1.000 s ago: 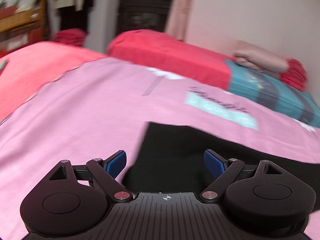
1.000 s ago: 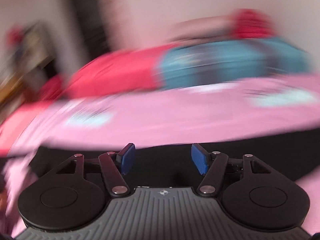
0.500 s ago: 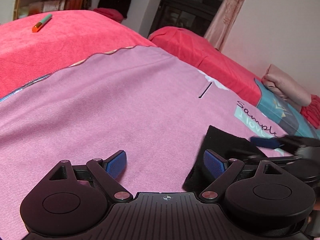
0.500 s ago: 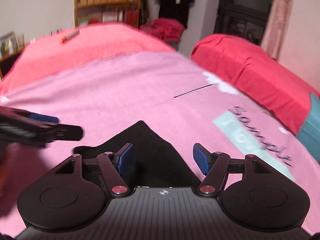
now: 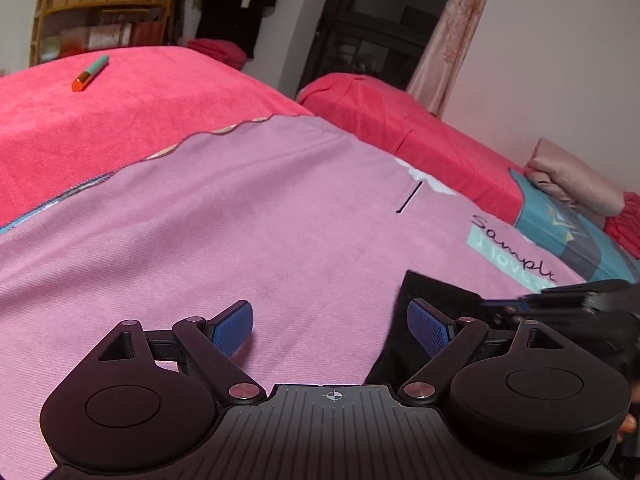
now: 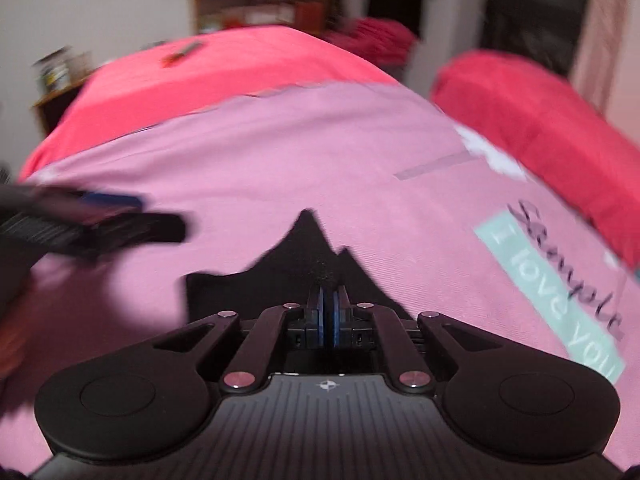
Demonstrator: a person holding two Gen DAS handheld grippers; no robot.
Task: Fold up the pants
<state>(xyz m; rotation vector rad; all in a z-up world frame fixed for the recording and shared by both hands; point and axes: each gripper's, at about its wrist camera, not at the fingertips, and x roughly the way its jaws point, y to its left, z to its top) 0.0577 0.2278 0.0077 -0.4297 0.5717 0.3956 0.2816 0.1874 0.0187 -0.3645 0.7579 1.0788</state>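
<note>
The black pants [image 6: 296, 264] lie on a pink sheet [image 5: 260, 216]; only an end of them shows, at the lower right of the left wrist view [image 5: 424, 296]. My right gripper [image 6: 329, 312] is shut on the pants' edge, which peaks up where it is pinched. My left gripper [image 5: 332, 326] is open and empty, low over the sheet just left of the pants' edge. The left gripper shows blurred at the left of the right wrist view [image 6: 100, 220]. The right gripper shows at the right of the left wrist view [image 5: 560, 300].
A red blanket [image 5: 120, 120] covers the bed beyond the sheet, with an orange-and-teal pen [image 5: 90, 73] on it. A red pillow [image 5: 400, 120] and a teal pillow [image 5: 568, 232] lie along the wall. A wooden shelf [image 5: 100, 12] stands behind.
My right gripper has shut on the pants' edge; it was open half a second ago. My left gripper has stayed open and hardly moved in the last half second.
</note>
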